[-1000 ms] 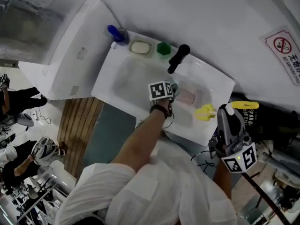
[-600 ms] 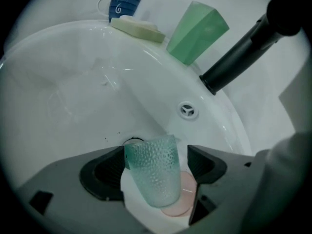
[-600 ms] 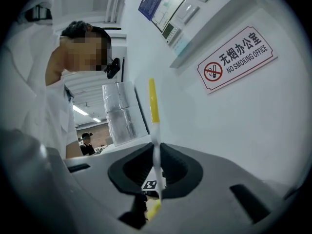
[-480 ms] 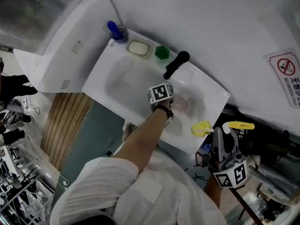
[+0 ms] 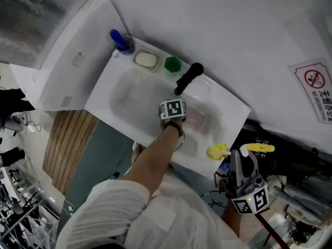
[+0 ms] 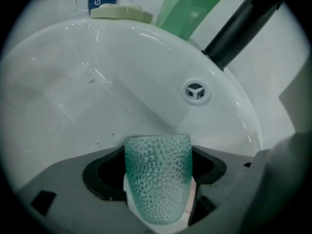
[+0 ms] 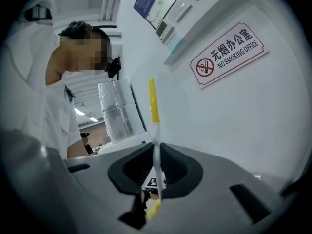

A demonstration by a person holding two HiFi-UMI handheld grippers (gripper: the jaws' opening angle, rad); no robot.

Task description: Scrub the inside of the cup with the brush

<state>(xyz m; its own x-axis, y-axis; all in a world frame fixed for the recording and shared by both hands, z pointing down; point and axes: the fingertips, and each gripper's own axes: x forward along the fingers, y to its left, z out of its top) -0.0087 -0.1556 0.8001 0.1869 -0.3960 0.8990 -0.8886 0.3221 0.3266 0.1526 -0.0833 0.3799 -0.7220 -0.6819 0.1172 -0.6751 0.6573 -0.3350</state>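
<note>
A teal dimpled glass cup (image 6: 157,172) lies on its side over the white sink (image 5: 129,95), and my left gripper (image 6: 157,179) is shut on it. In the head view the left gripper (image 5: 182,117) is over the basin's right half, with the cup (image 5: 195,120) beyond it. My right gripper (image 5: 241,158) is just off the sink's front right corner, shut on a thin brush (image 5: 217,151) with yellow ends. In the right gripper view the brush (image 7: 153,106) stands upright between the jaws of the right gripper (image 7: 156,172). Brush and cup are apart.
A black faucet (image 5: 188,78) leans over the basin's back rim, beside a green block (image 5: 171,64), a soap dish (image 5: 146,59) and a blue cup (image 5: 122,41). The overflow hole (image 6: 196,91) is in the basin wall. A no-smoking sign (image 5: 315,82) hangs on the wall at the right.
The head camera has shifted. My left gripper keeps the cup over the basin. My right gripper with the brush has come down a little, nearer the person, by the sink's front corner.
</note>
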